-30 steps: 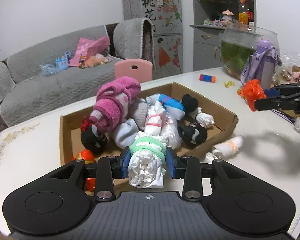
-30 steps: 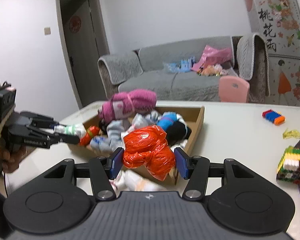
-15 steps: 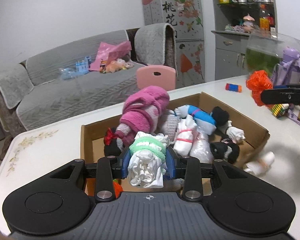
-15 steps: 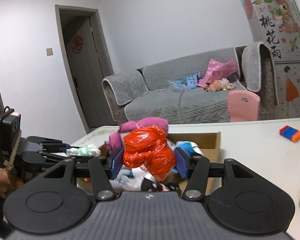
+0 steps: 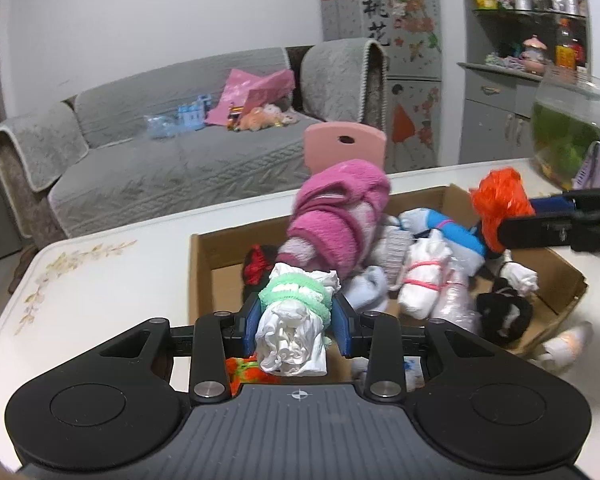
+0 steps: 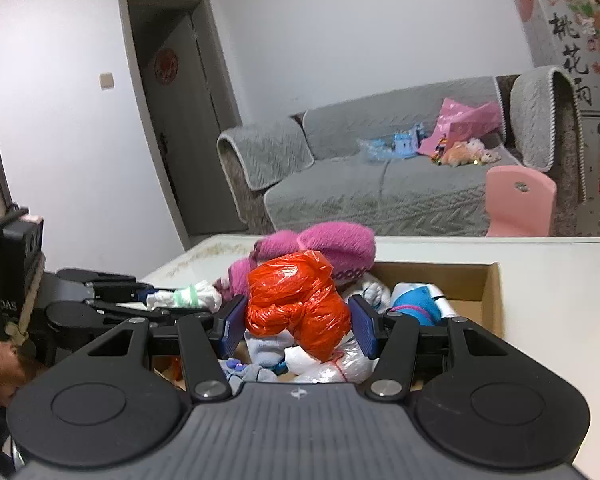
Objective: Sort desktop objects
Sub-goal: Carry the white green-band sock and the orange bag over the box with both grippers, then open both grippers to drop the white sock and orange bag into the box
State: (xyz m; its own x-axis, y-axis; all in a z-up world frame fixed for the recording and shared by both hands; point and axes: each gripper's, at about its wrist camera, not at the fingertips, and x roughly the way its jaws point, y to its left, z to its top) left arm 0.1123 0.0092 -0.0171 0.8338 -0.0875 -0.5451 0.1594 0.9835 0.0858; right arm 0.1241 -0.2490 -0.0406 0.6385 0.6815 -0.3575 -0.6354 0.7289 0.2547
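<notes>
Your left gripper (image 5: 296, 330) is clamped on the white cloth bundle (image 5: 294, 336) w/ a green band round its upper part; it sits low centre of the left wrist view, just in front of the cardboard box (image 5: 562, 266). Your right gripper (image 6: 298, 322) is closed on the orange plastic bag (image 6: 296, 304), centre of the right wrist view, hanging over the box contents.

Handling, as I judge it: both are light and soft. The cloth bundle is squashy but the band keeps it tight, so grip across the banded waist as you do now. The bag is crinkly, slick film; it can slide or tear, so take the knotted bulk, not a loose flap.

Vs a second ago: in the left view the box has slid right and the pink rolled towel (image 5: 340, 216) now sits upper centre; the orange bag, then off to the right by the bottle, is now over the box's right part. In the right view the box has dropped lower and the door fills more of the upper left. Both grips look unchanged.
</notes>
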